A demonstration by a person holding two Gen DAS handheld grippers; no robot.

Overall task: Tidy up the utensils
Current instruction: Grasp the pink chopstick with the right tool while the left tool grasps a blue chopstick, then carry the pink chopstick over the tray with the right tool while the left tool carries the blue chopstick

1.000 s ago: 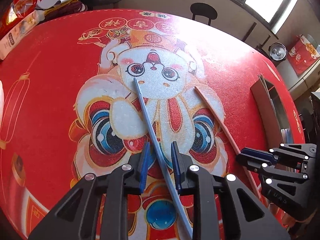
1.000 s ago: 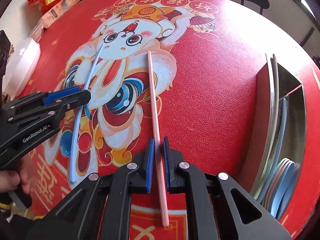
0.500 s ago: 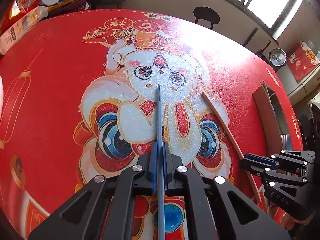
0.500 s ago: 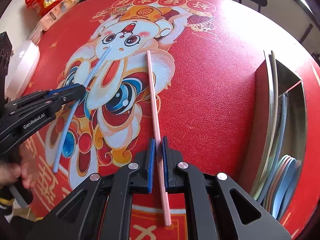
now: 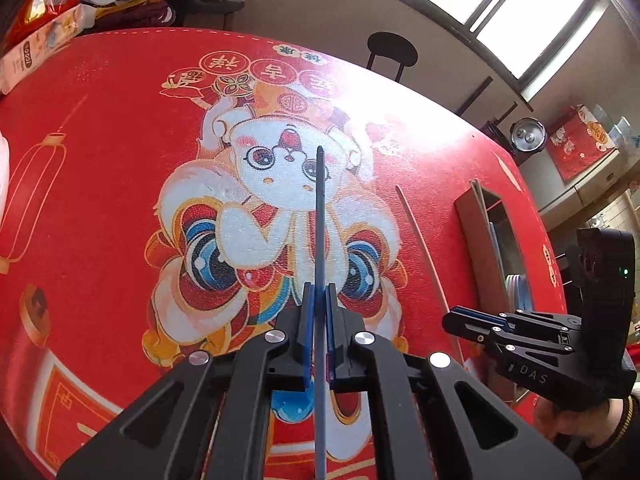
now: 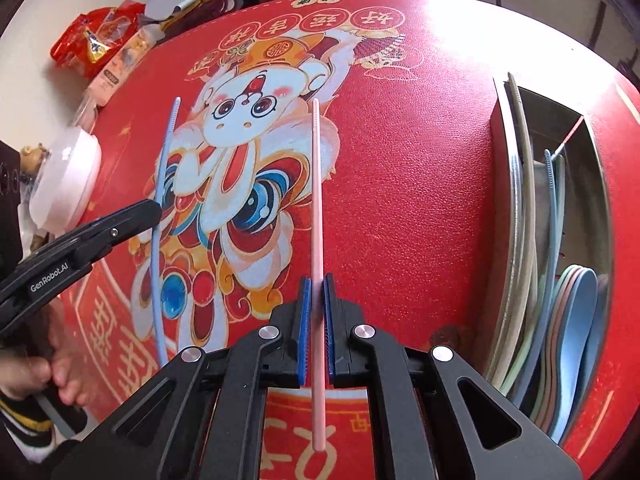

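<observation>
Chopsticks are the things of this task, two thin, long sticks: a blue chopstick (image 5: 320,232) and a pink chopstick (image 6: 316,220), each with a finely ribbed tip at its far end. In the left wrist view the left gripper (image 5: 319,300) is clenched on the blue one, its blue pads pressing on both sides of the stick near the lower centre of the frame. The stick runs almost straight up the frame from the bottom edge, and its tip lies over the rabbit face printed on the red tablecloth (image 5: 100,160). In the right wrist view the right gripper (image 6: 316,292) is closed on the pink one in the same way, at the lower centre. Its long axis also goes nearly vertical in the frame, tip toward the upper centre. At the right edge of this view stands a dark open box (image 6: 600,168) with spoons (image 6: 576,320) and more chopsticks inside.
</observation>
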